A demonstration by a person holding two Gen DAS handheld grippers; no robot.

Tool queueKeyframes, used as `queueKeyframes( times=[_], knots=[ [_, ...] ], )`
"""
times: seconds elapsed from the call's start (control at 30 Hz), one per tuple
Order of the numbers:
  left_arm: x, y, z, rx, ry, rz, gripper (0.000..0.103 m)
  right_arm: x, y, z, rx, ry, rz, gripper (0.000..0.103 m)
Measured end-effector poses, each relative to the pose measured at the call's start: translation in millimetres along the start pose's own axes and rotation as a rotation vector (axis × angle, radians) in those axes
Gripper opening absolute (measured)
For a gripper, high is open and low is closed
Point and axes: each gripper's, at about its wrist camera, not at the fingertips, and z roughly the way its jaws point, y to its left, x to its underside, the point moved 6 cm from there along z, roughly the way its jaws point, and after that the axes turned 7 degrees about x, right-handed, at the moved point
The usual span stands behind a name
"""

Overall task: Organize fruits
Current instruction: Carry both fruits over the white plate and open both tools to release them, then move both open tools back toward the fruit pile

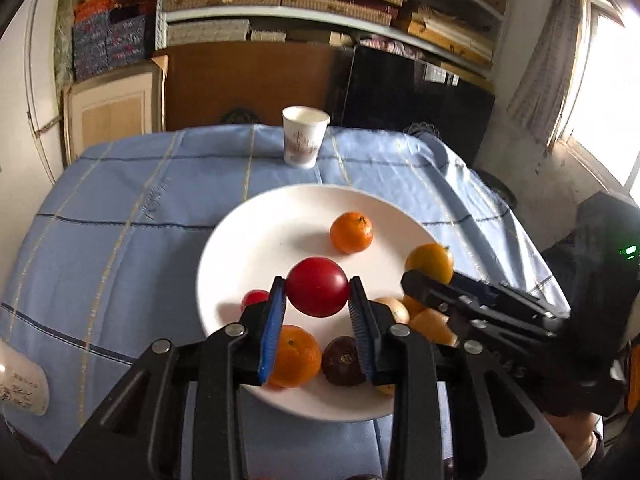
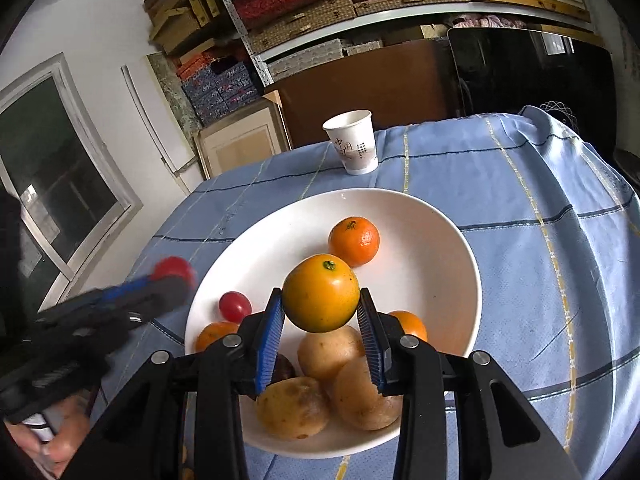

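A white plate (image 1: 248,240) on the blue cloth holds several fruits. My left gripper (image 1: 317,300) is shut on a red tomato (image 1: 317,286) and holds it above the plate. My right gripper (image 2: 321,308) is shut on a yellow-orange tomato (image 2: 321,292) with a green stem, above the plate (image 2: 436,240). In the plate lie a tangerine (image 2: 354,241), a small red tomato (image 2: 235,305), more tangerines (image 1: 294,356), a dark purple fruit (image 1: 343,361) and several brownish fruits (image 2: 292,407). The right gripper shows at the right in the left wrist view (image 1: 416,280), the left one blurred at the left in the right wrist view (image 2: 172,276).
A white paper cup (image 1: 304,136) stands at the far edge of the table, behind the plate; it also shows in the right wrist view (image 2: 354,142). Another white cup (image 1: 22,388) lies at the near left. Shelves with boxes and a dark panel stand behind the table.
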Motion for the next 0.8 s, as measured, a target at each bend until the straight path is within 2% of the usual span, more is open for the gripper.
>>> queueKeyframes(
  times=[0.17, 0.27, 0.43, 0.6, 0.73, 0.8],
  knots=[
    [7, 1, 6, 0.007, 0.020, 0.004, 0.032, -2, 2, -5, -0.004, -0.016, -0.011, 0.039],
    [7, -1, 0, -0.006, -0.001, 0.012, 0.048, -3, 3, -8, -0.009, -0.016, -0.014, 0.039],
    [9, -3, -16, -0.037, -0.030, 0.026, 0.065, -5, 5, -16, -0.016, -0.025, -0.013, 0.039],
    [24, 3, -45, -0.092, -0.079, 0.015, 0.091, -12, 3, -29, -0.027, -0.046, 0.014, 0.039],
    [47, 21, -67, -0.124, -0.103, -0.010, 0.092, -12, 3, -37, -0.019, -0.055, 0.025, 0.039],
    [64, 37, -77, -0.140, -0.109, -0.055, 0.095, -4, 3, -43, -0.015, -0.058, 0.027, 0.041]
  ],
)
